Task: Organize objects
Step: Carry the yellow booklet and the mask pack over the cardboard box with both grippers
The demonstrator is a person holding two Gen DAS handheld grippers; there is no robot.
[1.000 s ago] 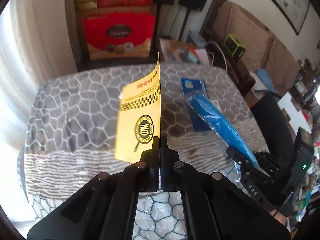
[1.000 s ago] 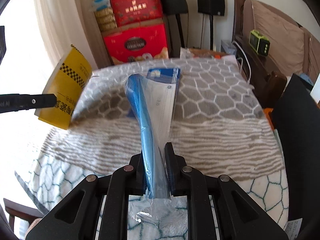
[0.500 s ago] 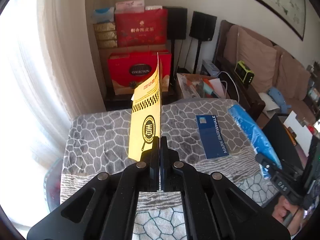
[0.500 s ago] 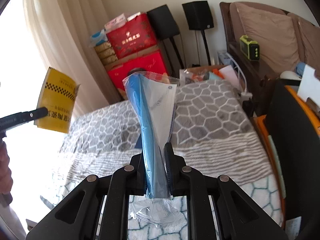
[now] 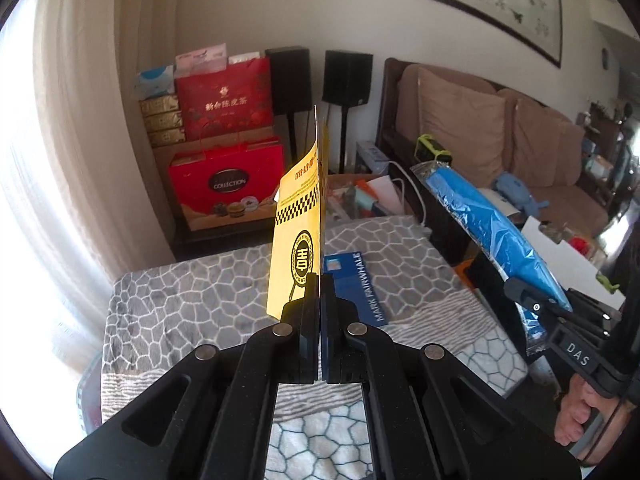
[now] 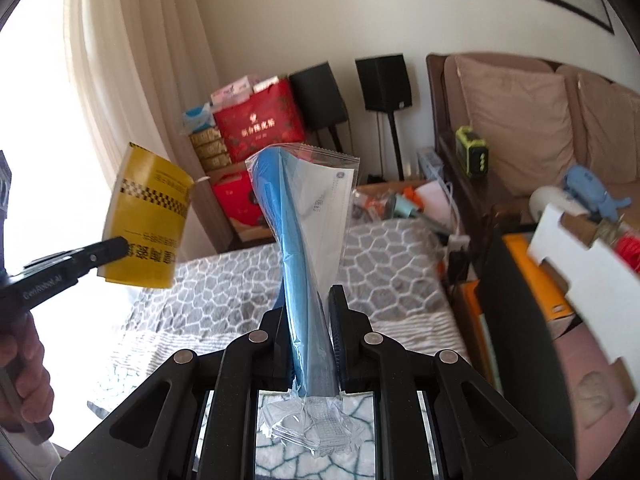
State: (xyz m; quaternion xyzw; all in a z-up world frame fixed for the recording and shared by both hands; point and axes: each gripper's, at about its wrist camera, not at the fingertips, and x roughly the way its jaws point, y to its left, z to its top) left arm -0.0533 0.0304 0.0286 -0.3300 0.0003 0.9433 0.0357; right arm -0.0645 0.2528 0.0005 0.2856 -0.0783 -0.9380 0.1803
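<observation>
My left gripper [image 5: 320, 280] is shut on the lower edge of a flat yellow packet [image 5: 298, 236] with a black checkered band, held upright above the bed. From the right wrist view the same yellow packet [image 6: 148, 216] hangs at the left in that gripper [image 6: 114, 248]. My right gripper [image 6: 306, 300] is shut on a clear plastic bag of blue face masks [image 6: 300, 216], which stands up from the jaws. The left wrist view shows this mask bag [image 5: 488, 232] at the right, raised off the bed. A dark blue card [image 5: 354, 284] lies flat on the patterned blanket [image 5: 192, 304].
Red gift boxes [image 5: 224, 188] and black speakers [image 5: 348, 78] stand against the wall beyond the bed. A brown sofa [image 5: 500, 140] with cushions fills the right. A white cardboard piece [image 6: 576, 256] and an orange box [image 6: 532, 276] sit right of the bed. A hand [image 6: 24, 376] grips the left handle.
Both grippers have risen from the bed with their packets and tilted up. The mask bag has left the blanket, uncovering the blue card. Wall and sofa now fill more of both views.
</observation>
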